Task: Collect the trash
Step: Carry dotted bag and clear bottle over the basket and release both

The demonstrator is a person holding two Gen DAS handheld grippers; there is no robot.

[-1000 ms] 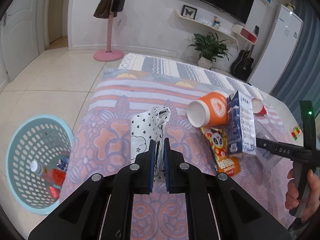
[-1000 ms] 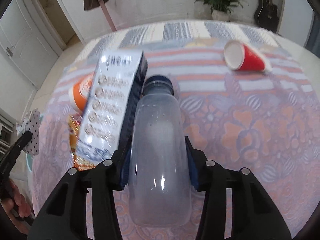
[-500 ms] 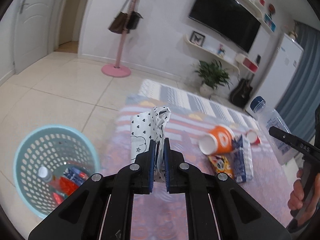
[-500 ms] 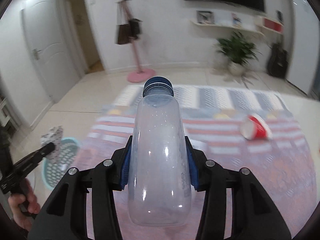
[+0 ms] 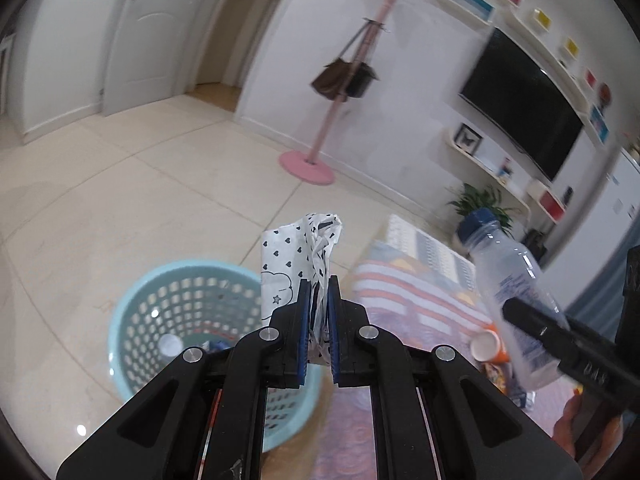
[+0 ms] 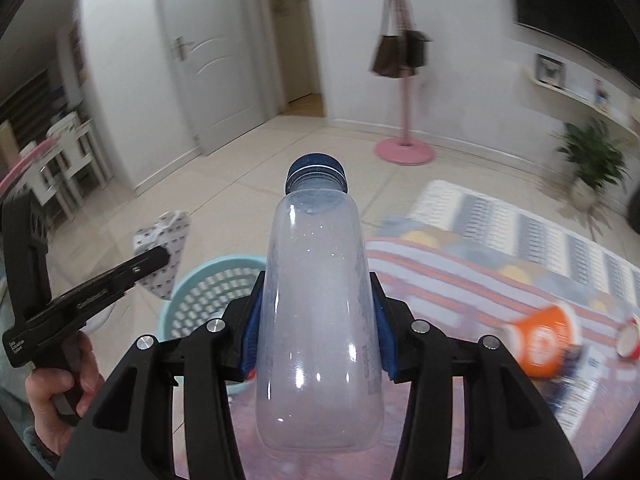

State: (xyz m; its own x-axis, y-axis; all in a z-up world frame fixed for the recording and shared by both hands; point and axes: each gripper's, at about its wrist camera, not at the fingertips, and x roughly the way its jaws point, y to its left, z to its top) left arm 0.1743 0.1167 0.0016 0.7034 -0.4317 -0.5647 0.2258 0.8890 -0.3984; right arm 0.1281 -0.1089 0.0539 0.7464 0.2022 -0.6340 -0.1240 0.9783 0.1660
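The left hand-held gripper (image 5: 318, 316) is nearly closed, its blue pads pinching a crumpled white paper bag (image 5: 298, 248) printed with small dark hearts; the bag sticks up beyond the fingertips. The right hand-held gripper (image 6: 318, 320) clamps a clear plastic bottle (image 6: 318, 320) with a blue cap (image 6: 316, 168) across its body, cap pointing away from the camera. A hand (image 6: 60, 392) grips the left tool's handle at the lower left of the right wrist view.

Beneath and just beyond both grippers stands a light-blue perforated basket (image 5: 132, 320) on the tiled floor, just off the near left corner of the desk (image 6: 500, 264), with a few bits of rubbish in its bottom. The desk carries a striped and floral cloth. Near its right edge lie an orange paper cup (image 6: 540, 336) on its side and a red cup (image 6: 630, 340), with blurred packaging beside them.

Farther back stand a pink coat stand (image 5: 320, 148) with bags and a potted plant (image 6: 592, 164).
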